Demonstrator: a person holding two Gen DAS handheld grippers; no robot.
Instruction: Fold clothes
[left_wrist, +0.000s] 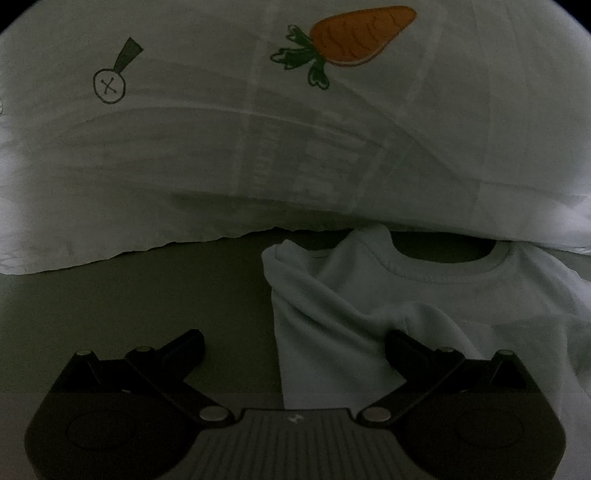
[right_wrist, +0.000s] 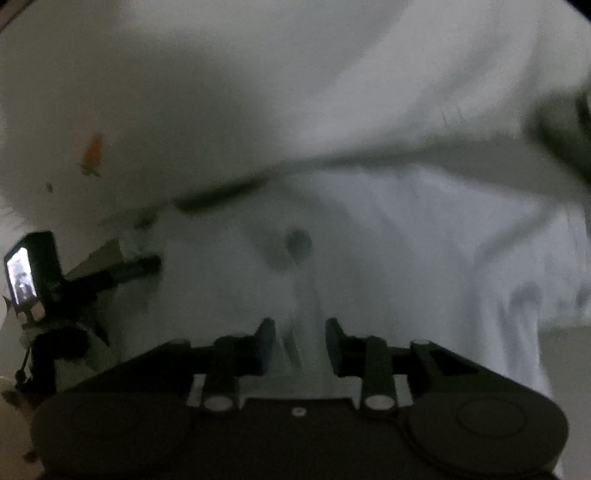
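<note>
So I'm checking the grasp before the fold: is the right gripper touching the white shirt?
Touching. The right wrist view shows a fold of the white shirt pinched between the right gripper fingers.

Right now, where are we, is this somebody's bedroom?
Probably a bedroom, on a bed. A big white pillow printed with a carrot lies on a plain sheet, and a white T-shirt is spread beside it for folding.

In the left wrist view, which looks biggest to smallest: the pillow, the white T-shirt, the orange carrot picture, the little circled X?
1. White printed pillow
2. White cotton T-shirt, partly cut off at the frame edge
3. Orange carrot print
4. Circled X mark

Fisheye distortion makes this apparent size only.
</note>
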